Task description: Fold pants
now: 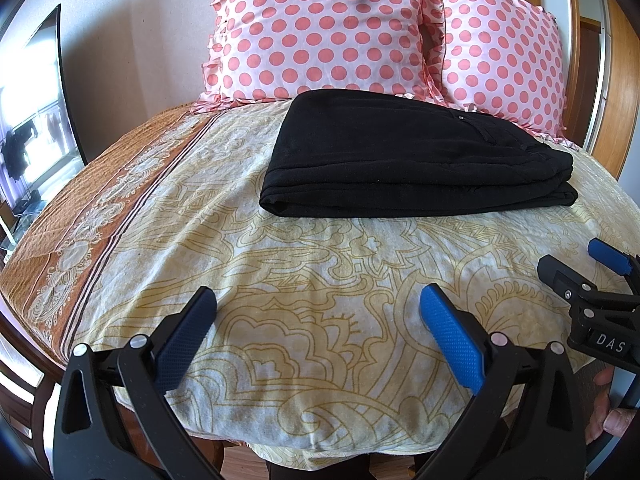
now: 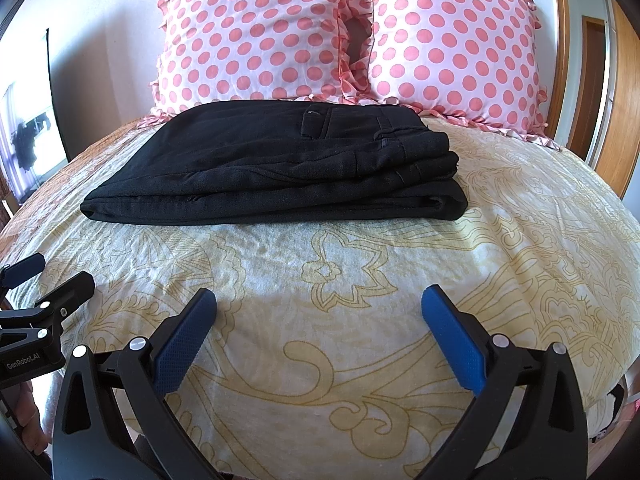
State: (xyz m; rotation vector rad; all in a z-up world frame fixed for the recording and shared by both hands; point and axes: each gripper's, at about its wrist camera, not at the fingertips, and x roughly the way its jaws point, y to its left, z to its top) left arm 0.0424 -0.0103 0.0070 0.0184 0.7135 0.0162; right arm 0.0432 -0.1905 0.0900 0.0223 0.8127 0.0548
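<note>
Black pants (image 1: 416, 156) lie folded in a flat stack on the patterned bedspread (image 1: 320, 280), in front of the pillows; they also show in the right wrist view (image 2: 280, 172), waistband to the right. My left gripper (image 1: 318, 304) is open and empty, held over the bedspread well short of the pants. My right gripper (image 2: 319, 304) is open and empty, also short of the pants. The right gripper appears at the right edge of the left wrist view (image 1: 580, 272). The left gripper appears at the left edge of the right wrist view (image 2: 44, 280).
Two pink polka-dot pillows (image 1: 320, 32) (image 2: 452, 44) stand against the wall behind the pants. The bedspread has a brown patterned border (image 1: 88, 232) along the left edge. A window (image 1: 32, 112) is at far left, a wooden door frame (image 2: 576, 60) at right.
</note>
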